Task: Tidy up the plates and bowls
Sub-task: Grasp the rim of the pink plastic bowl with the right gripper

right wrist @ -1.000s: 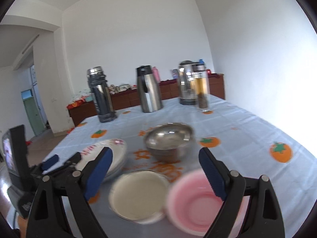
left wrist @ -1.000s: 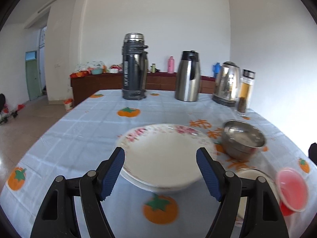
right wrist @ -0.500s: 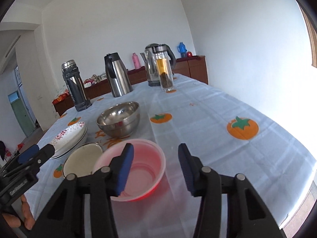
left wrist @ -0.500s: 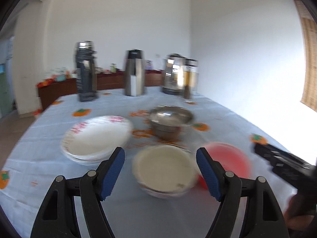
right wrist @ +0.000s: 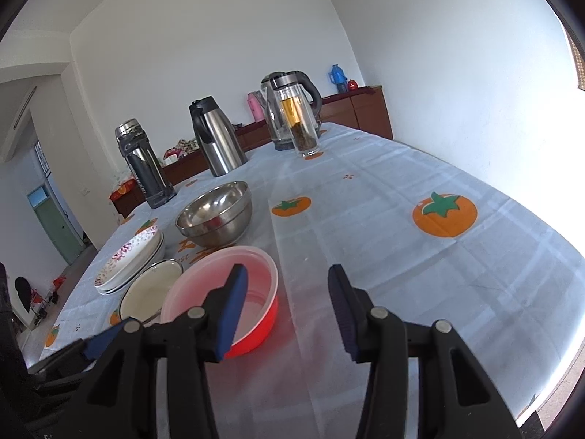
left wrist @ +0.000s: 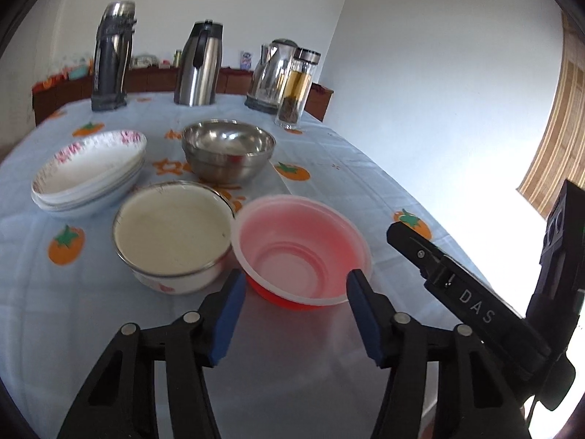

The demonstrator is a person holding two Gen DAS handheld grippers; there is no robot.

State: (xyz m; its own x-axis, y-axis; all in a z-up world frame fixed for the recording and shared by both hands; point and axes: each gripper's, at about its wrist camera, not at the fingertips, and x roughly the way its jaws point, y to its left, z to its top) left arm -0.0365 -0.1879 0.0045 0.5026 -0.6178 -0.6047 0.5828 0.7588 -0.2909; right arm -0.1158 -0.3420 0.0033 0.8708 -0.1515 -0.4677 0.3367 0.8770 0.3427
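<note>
- you are closing the left hand-held gripper (left wrist: 294,320) low in the frame around the near rim of the pink bowl (left wrist: 301,252); the pads are not yet pressing.
- you are narrowing the right hand-held gripper (right wrist: 287,309) too; its left pad is overlapping that bowl, gripping nothing.
- the plates (left wrist: 87,172) are sitting stacked at centre left; the cream bowl (left wrist: 172,234) and steel bowl (left wrist: 228,153) are sitting separately on the tabletop (left wrist: 365,186), so nesting is looking unfinished.

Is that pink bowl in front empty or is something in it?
Empty. The pink bowl stands upright on the table and its ridged bare bottom shows in both views, with nothing lying inside.
</note>
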